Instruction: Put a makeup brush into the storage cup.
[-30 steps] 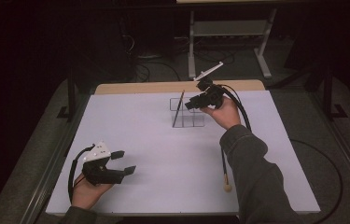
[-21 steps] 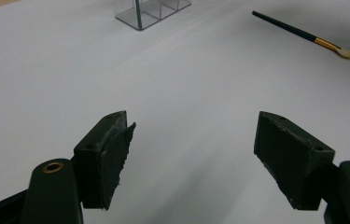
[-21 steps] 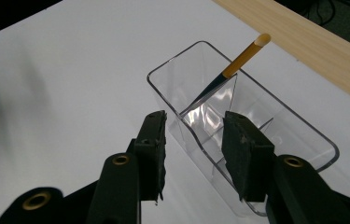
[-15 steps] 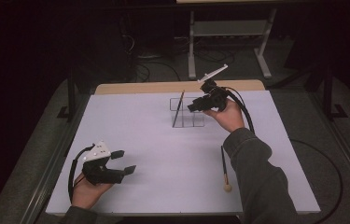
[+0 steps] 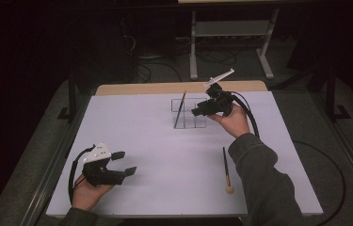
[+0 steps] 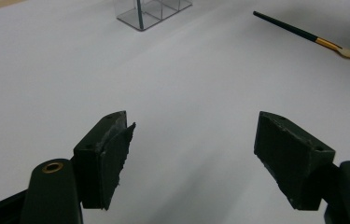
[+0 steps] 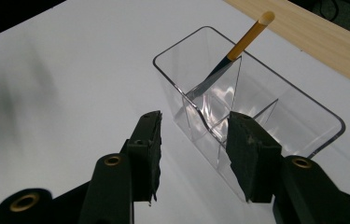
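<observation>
Clear plastic organizer [image 5: 189, 113] holds one brush [image 5: 180, 109]. Another brush [image 5: 226, 168] lies at 6 o'clock from the spread, empty right gripper [image 5: 199, 111], handle pointing to 12. Left gripper [image 5: 126, 163] is spread too, farther away.

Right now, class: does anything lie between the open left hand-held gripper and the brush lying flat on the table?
Nothing visible does. Between the left hand-held gripper and the loose brush lies bare white table; the clear organizer sits off to one side.
</observation>
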A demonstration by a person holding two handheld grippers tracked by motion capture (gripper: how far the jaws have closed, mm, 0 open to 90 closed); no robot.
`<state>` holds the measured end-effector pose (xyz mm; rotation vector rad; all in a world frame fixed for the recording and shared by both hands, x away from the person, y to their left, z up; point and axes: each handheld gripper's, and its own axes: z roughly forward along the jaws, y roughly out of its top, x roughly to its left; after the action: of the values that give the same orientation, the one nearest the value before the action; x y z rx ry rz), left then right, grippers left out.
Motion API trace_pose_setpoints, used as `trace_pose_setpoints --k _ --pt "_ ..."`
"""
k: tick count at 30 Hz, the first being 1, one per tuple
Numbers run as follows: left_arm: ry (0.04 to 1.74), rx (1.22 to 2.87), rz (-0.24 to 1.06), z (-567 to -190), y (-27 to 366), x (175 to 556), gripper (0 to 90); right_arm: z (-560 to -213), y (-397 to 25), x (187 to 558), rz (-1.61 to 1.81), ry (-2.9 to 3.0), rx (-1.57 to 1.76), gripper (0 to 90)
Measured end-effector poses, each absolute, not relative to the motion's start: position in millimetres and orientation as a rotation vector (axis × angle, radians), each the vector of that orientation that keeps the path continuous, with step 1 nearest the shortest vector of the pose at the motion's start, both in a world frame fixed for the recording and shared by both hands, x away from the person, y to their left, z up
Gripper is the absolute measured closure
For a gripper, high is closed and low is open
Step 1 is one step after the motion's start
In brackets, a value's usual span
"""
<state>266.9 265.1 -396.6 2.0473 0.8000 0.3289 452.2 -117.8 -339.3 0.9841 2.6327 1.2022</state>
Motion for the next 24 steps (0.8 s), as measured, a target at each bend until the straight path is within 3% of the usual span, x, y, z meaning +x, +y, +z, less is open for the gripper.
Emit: trace_pose_setpoints --k 24 --pt "0.797 2.043 0.328 -396.5 267.6 267.0 25.5 -348.0 -138.4 425.7 1.195 2.630 0.995 47.4"
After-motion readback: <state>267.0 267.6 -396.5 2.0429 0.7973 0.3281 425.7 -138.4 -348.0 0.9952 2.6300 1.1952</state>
